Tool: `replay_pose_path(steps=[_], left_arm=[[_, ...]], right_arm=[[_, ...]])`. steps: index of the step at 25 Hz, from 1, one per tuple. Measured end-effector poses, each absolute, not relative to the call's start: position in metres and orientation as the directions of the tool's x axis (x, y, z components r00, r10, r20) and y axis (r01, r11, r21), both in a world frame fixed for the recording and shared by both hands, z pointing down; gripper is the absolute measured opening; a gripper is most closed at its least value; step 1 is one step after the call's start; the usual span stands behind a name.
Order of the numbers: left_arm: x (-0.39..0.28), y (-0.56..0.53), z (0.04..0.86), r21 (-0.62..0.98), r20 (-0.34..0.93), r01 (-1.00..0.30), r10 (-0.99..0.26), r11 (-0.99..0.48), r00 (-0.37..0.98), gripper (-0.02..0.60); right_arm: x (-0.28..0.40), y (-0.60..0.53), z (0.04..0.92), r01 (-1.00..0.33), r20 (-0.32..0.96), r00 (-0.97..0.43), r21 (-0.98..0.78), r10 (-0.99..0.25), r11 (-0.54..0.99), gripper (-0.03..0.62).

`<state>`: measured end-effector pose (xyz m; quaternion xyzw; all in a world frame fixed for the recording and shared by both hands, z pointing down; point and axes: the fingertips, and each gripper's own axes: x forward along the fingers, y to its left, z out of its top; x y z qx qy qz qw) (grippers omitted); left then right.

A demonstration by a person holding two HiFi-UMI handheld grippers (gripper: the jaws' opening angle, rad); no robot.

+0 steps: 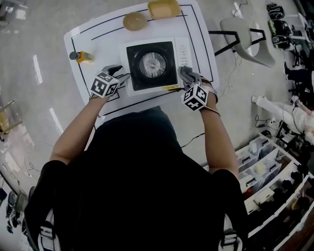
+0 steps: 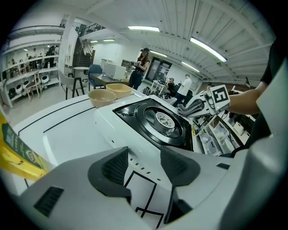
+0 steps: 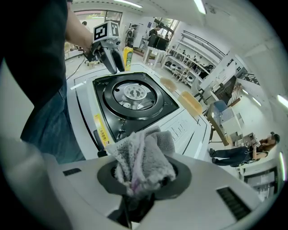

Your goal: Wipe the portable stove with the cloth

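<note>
The portable stove [image 1: 169, 49] is a white box with a black top and a round burner [image 1: 152, 64], set mid-table. My right gripper [image 1: 186, 74] hovers at the stove's front right corner, beside the control panel, shut on a bunched grey cloth [image 3: 141, 159]. In the right gripper view the cloth sticks out of the jaws above the stove's front edge [image 3: 101, 128]. My left gripper [image 1: 119, 73] is by the stove's front left corner, open, and nothing sits between its pads [image 2: 112, 168] in the left gripper view.
On the white table [image 1: 93, 34] a tan bowl [image 1: 134, 21] and a yellow dish [image 1: 164, 8] stand behind the stove. A small yellow bottle [image 1: 81, 56] stands to the left. A grey chair [image 1: 248, 39] is off the table's right side, with shelves [image 1: 265, 171] further right.
</note>
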<state>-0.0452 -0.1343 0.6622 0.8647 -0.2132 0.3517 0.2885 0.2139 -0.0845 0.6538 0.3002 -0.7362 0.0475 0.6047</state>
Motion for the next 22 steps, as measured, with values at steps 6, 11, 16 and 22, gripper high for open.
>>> replay_pose_path(steps=[6,11,16,22], left_arm=[[-0.046,-0.129,0.659,0.34,0.737,-0.571,-0.165,-0.747,0.656,0.239],[-0.047,-0.129,0.659,0.326,0.742,-0.571,-0.171,-0.753,0.649,0.236],[-0.046,-0.128,0.66,0.339,0.728,-0.561,-0.167,-0.755,0.665,0.235],[-0.049,-0.128,0.661,0.327,0.73,-0.56,-0.173,-0.761,0.662,0.235]], right_arm=[[0.213,-0.053,0.653,-0.537,0.93,-0.083,0.261,-0.358,0.802,0.11],[0.213,-0.043,0.653,-0.564,0.936,-0.08,0.241,-0.342,0.79,0.11],[0.211,-0.043,0.643,-0.727,0.932,-0.127,0.144,-0.339,0.671,0.11],[0.176,-0.081,0.61,-0.817,0.868,-0.159,0.153,-0.471,0.556,0.11]])
